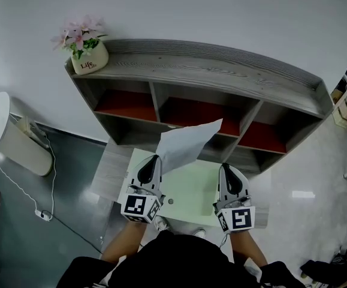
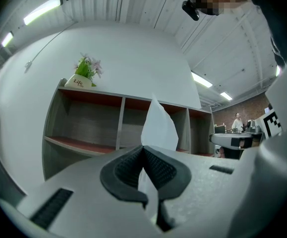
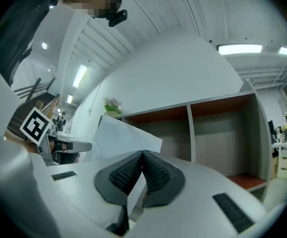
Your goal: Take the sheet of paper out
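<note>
Head view: the left gripper (image 1: 153, 159) is clamped on the lower corner of the sheet of paper (image 1: 188, 143); the sheet rises from the jaws, tilted up and to the right, its far corner in front of the middle of the 3 compartments of the grey shelf (image 1: 221, 71) and outside them; the right gripper (image 1: 228, 168) hangs just beside the sheet's lower edge, apart from it, jaws together; both grippers are over a pale green table (image 1: 191, 200); a flower pot (image 1: 89, 59) stands on the shelf's top at its left end; a white bin (image 1: 8, 134) sits on the floor well to the left.

Left gripper view: the left gripper (image 2: 144, 150) has its ribbed pads pressed on the sheet (image 2: 159, 125) – the paper runs down between them and stands upright above them; behind it are the shelf (image 2: 84, 118) and the flower pot (image 2: 81, 81).

Right gripper view: the right gripper (image 3: 142, 155) has its pads meeting at the tips, with nothing gripped that I can make out – the sheet (image 3: 121, 138) shows to the left, behind the jaw; the shelf (image 3: 217, 133) fills the right; the flower pot (image 3: 112, 108) stands on its top.
</note>
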A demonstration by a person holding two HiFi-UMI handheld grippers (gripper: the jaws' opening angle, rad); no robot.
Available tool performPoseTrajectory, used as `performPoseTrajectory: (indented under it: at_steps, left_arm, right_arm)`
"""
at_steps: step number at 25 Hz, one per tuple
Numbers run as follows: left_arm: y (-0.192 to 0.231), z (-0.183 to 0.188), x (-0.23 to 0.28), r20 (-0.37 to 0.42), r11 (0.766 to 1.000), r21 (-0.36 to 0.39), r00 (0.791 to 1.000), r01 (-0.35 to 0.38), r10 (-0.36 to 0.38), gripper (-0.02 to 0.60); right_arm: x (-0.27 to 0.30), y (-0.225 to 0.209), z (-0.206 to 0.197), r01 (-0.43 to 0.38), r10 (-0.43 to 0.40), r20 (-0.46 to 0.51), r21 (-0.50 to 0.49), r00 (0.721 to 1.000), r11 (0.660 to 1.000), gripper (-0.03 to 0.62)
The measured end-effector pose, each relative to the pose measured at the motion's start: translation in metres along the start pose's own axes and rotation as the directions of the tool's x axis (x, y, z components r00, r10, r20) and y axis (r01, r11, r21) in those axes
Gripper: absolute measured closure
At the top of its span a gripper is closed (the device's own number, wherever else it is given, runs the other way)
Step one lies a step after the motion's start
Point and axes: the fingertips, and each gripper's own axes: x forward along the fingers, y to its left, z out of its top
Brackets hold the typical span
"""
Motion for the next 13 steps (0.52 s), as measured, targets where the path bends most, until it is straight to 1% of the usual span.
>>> performPoseTrajectory:
  at_steps: [4,13]
  left_arm:
    - [0.0013,-0.0004,0.0011,-0.002,1.0,0.016,1.0,0.002,-0.002,0.575]
    - [0.0019,0.0015,0.0038,0.001,1.0,0.026,1.0,0.004,-0.004,0.575]
  right_arm:
    - [0.0008,0.0011,0.0015,-0.002,0.002,0.003,-0.005,1.0,1.0,0.577]
    - [0.0025,0.0005,0.0027,0.001,-0.001,0.001,-0.014,1.0,1.0,0.577]
